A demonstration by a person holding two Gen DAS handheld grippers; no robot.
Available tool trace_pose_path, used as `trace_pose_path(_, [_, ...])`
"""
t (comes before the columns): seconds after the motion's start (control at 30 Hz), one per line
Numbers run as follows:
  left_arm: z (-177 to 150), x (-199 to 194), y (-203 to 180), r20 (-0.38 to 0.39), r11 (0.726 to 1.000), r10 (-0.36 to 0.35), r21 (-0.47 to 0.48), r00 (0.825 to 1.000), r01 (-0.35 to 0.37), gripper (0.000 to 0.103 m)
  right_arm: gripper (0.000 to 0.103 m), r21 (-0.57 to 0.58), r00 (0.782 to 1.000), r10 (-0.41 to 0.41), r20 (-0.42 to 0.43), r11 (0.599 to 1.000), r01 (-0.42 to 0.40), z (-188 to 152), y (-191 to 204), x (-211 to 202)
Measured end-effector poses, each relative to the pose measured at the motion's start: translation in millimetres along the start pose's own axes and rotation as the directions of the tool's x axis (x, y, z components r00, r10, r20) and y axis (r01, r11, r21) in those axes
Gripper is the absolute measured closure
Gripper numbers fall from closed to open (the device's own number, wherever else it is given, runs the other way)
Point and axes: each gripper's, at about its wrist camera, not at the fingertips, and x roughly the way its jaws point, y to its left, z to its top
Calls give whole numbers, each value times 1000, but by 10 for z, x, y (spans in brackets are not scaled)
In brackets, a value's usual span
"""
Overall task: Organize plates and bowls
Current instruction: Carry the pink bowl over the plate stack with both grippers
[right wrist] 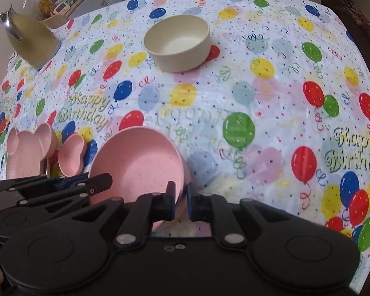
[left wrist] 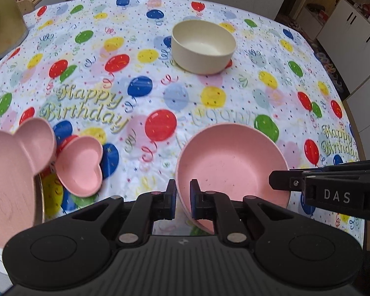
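Left wrist view: left hand-held gripper and right hand-held gripper each pinch opposite rims of the pink bowl. Judged mid-carry; next, lowering it level into the cream bowl ahead on the tabletop.

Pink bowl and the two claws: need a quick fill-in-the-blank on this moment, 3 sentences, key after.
1. Both claws, left claw and right claw, grip the rim of the ____ bowl.
2. The cream bowl stands alone farther back on the ____ tablecloth.
3. The small dish to the left of the pink bowl is shaped like a ____.

Missing words: pink; balloon; heart
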Motion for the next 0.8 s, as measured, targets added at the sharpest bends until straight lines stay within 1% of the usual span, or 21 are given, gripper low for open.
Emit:
trace_pose_path(0.3, [-259,12,-109,-32,1000,14,-15,999,-15,92,95,-11,999,25,-47,1000,-25,-249,-101,36])
trace_pose_path(0.47, [-371,40,-97,-51,999,23,-30,998,-24,92,94,-31,997,36,-64,999,-38,-321,-91,63])
trace_pose_path(0.6, [-412,31,-96,-48,999,25,-38,999,-27,92,94,-38,997,41,-62,998,-43,-341,-90,52])
trace_pose_path(0.7, [-413,26,-98,-53,999,17,-40,998,-19,92,89,-46,997,44,-59,998,-47,-339,-76,28])
trace_pose_path(0.73, [-416,18,-104,-51,999,15,-39,999,-17,92,85,-48,998,41,-52,998,-44,-333,-70,15])
trace_pose_path(0.8, [-419,3,-126,-44,999,22,-30,999,-23,92,84,-50,998,46,-49,998,-48,-319,-70,-3])
